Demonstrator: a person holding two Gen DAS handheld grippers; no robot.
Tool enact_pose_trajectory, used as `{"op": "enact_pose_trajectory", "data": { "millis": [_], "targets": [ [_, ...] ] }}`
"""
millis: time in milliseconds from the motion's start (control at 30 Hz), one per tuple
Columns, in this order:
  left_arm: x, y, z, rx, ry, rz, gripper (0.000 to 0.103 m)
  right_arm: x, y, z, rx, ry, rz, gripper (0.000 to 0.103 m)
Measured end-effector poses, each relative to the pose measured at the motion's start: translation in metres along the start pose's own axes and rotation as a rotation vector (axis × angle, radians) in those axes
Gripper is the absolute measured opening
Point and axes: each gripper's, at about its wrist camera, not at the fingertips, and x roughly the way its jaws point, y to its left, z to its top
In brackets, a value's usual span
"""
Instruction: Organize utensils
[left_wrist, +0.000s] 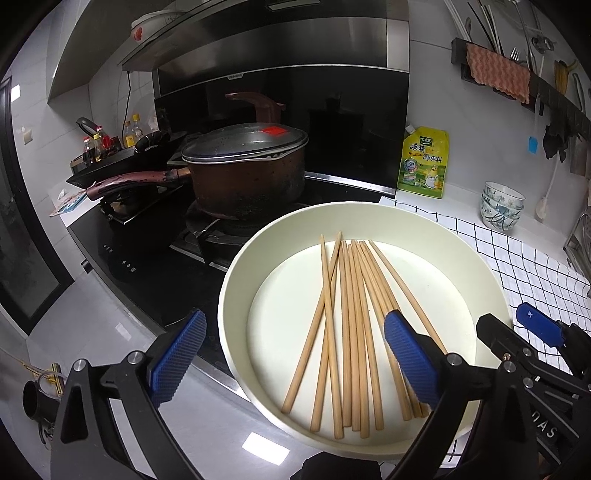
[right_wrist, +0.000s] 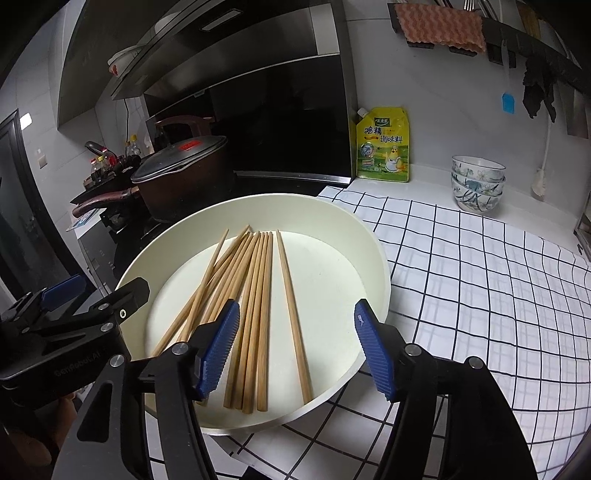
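Observation:
Several wooden chopsticks (left_wrist: 351, 325) (right_wrist: 255, 295) lie fanned out in a shallow cream round dish (left_wrist: 232, 314) (right_wrist: 376, 273) that sits partly on a checked cloth. My left gripper (left_wrist: 295, 332) hovers wide open over the dish's near side. Its left finger is outside the rim and its right finger is above the chopstick ends. My right gripper (right_wrist: 297, 310) is open above the chopsticks' near ends, with one separate chopstick (right_wrist: 291, 314) lying below the gap. Neither gripper holds anything. Each gripper shows in the other's view, at the edge (left_wrist: 528, 321) (right_wrist: 92, 295).
A lidded dark pot (left_wrist: 243, 173) stands on the black stove behind the dish. A yellow seasoning pouch (left_wrist: 424, 162) leans on the wall, and stacked patterned bowls (left_wrist: 502, 205) sit at the back right. A wall rack (left_wrist: 517, 74) holds utensils and an orange cloth.

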Motion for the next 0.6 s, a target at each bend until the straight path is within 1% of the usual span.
{"op": "enact_pose_trajectory", "data": {
  "millis": [600],
  "targets": [
    [-0.0041, 0.0024, -0.002, -0.014, 0.01, 0.023, 0.097, -0.0079, -0.0031, -0.0015, 0.007, -0.016, -0.01, 0.063]
  ]
}}
